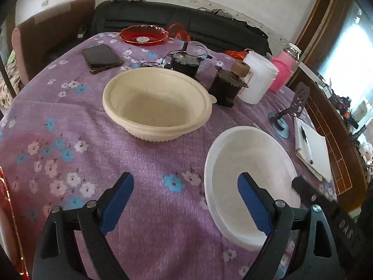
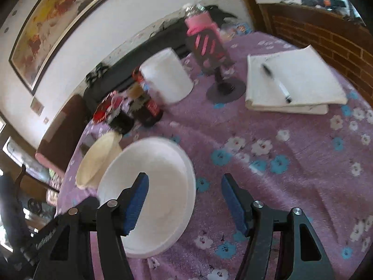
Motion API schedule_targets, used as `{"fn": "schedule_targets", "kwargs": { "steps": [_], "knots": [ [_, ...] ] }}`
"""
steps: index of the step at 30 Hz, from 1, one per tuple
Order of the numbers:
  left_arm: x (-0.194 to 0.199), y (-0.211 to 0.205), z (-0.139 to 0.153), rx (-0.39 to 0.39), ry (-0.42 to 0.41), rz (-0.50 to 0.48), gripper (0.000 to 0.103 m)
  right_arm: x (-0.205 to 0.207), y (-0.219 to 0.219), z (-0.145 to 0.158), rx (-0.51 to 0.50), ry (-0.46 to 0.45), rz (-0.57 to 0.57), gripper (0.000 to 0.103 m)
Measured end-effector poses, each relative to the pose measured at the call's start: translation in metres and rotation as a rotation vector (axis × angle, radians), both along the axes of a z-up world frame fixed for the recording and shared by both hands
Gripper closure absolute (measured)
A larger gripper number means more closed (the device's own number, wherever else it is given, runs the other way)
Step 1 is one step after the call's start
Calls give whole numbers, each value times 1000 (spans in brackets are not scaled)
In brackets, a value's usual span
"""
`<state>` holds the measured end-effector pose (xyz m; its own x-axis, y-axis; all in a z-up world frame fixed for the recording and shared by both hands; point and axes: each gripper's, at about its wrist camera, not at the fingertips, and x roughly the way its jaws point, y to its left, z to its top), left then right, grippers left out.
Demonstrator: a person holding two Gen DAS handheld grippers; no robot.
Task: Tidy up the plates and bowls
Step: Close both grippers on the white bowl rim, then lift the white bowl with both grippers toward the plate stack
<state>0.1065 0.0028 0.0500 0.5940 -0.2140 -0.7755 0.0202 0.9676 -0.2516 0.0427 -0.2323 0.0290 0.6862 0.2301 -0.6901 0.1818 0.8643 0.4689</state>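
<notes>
The table carries a purple cloth with a flower print. A dark sofa stands behind its far edge.

The cream bowl sits upright near the middle of the table. The white plate lies flat to its right, apart from the bowl in the left wrist view. In the right wrist view, which is blurred, the plate overlaps the bowl; contact cannot be determined there.

Behind the bowl stand a white cylindrical container and a pink bottle at the far right. Two dark motor-like units stand just behind the bowl's far rim. A notebook with a pen on it lies at the right edge of the table. A phone stand is set between the container and the notebook. A red glass dish and a phone lie at the far left.

The left claw is spread wide and grips nothing; its right finger shows in front of the plate. The right claw is likewise spread wide and empty; its left finger is over the plate, its right finger over bare cloth.
</notes>
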Motion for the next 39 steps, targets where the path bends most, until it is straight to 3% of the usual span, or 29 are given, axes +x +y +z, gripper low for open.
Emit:
{"fn": "schedule_targets", "kwargs": {
  "steps": [4, 6, 8, 10, 14, 21, 31, 39],
  "knots": [
    [5, -9, -9, 6, 7, -33, 19, 6, 5, -13, 36, 43, 36, 63],
    [7, -16, -16, 43, 13, -60, 36, 7, 8, -16, 37, 49, 45, 64],
    [11, -20, -25, 49, 47, -91, 71, 7, 13, -18, 24, 52, 56, 70],
    [15, -19, -34, 13, 92, -106, 82, 6, 15, -19, 22, 55, 59, 71],
    [12, -20, -32, 1, 68, -122, 91, 6, 16, -22, 34, 60, 66, 79],
    [0, -23, -19, 24, 9, -131, 91, 3, 16, -18, 33, 43, 53, 86],
    [-23, -17, 11, 74, -50, -75, 91, -7, 30, 3, 18, -26, 93, 87],
    [-71, 39, 53, 103, -121, 12, 91, -30, 96, 42, -24, -75, 223, 86]
  ]
}}
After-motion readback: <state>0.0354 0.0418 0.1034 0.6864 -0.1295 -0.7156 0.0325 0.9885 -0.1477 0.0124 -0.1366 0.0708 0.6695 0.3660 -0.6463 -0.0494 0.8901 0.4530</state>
